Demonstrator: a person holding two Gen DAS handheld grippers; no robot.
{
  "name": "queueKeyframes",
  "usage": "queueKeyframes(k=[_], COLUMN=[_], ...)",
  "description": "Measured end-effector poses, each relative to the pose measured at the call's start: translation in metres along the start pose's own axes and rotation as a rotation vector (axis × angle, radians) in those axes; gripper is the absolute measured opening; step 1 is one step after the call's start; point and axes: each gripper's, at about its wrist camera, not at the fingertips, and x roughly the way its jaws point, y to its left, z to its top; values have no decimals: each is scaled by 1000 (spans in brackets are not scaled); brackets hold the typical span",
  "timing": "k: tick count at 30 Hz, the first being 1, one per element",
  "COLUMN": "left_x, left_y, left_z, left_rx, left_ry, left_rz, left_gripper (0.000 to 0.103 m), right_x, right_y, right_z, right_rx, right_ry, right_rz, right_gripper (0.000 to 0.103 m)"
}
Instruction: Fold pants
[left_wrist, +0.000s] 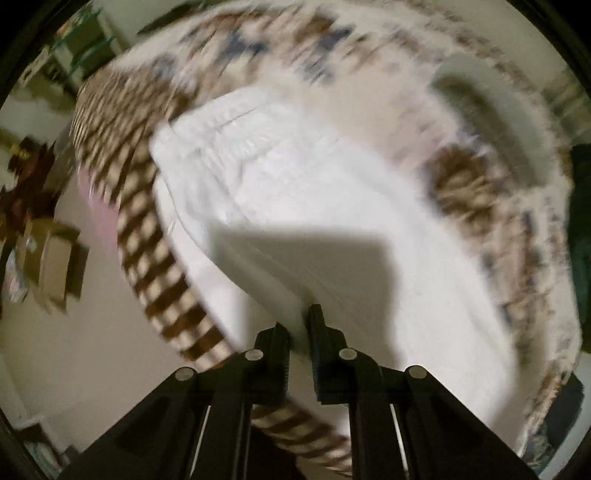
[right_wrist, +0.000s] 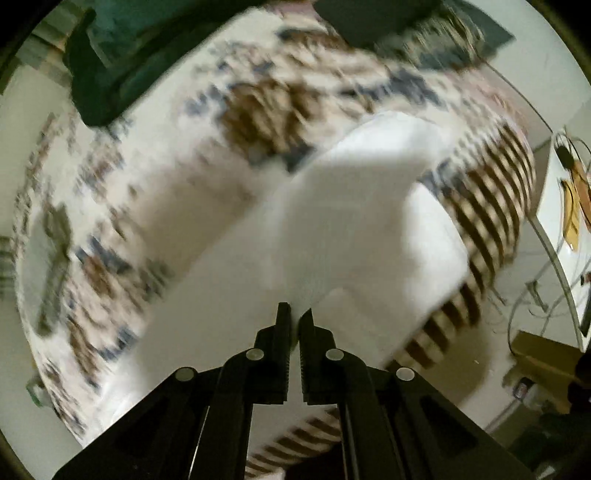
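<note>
The white pants lie on a patterned bedspread, motion-blurred. Their gathered waistband shows at the far end in the left wrist view. My left gripper is shut on a fold of the white fabric at its near edge. In the right wrist view the white pants spread ahead of the fingers. My right gripper is shut on the white cloth, which is pinched between the fingertips.
The bedspread has brown stripes along its edge and blue and brown patches. A dark green garment lies at the far side. Cardboard boxes stand on the floor left; cables and a box are right.
</note>
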Motion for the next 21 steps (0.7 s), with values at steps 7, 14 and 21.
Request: queueKeyframes(k=[7, 14, 21], left_x=[36, -13, 5], left_y=[-1, -30, -52], left_z=[-8, -12, -27], left_rx=[53, 124, 212], left_ry=[35, -49, -66], left_rz=[28, 20, 64], left_gripper=[11, 19, 66], right_x=[60, 29, 34], right_y=[-41, -121, -189], right_z=[-15, 1, 59], right_rx=[-16, 159, 363], right_ry=[137, 89, -48], right_rz=[-39, 149, 202], right_gripper=[12, 49, 52])
